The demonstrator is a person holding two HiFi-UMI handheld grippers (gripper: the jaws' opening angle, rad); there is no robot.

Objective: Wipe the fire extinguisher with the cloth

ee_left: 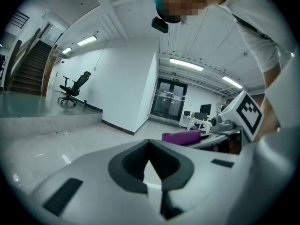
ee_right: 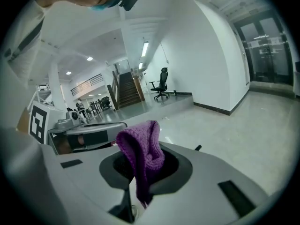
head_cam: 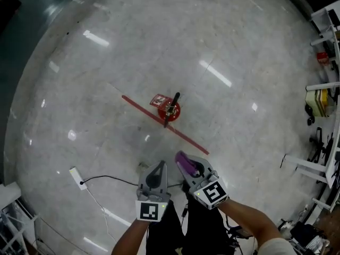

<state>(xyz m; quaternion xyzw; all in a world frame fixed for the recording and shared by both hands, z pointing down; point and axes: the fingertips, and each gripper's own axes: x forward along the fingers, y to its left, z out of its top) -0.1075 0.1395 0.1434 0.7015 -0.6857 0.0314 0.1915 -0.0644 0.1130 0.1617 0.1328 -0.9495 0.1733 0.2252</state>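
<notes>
The left gripper (head_cam: 158, 169) and right gripper (head_cam: 187, 164) are shelled in pale grey — black-and-white marker cubes (head_cam: 150, 210) attached; a white sleeve (head_cam: 277, 246) is worn.

Purple cloth (ee_right: 143, 153); red fire extinguisher (head_cam: 172, 110); red floor stripe (head_cam: 191, 142); pale grey marbled floor (head_cam: 159, 47).

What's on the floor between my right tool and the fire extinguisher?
Only bare floor, crossed by a red tape line, separates the right tool from the fire extinguisher; the head view shows it.
</notes>
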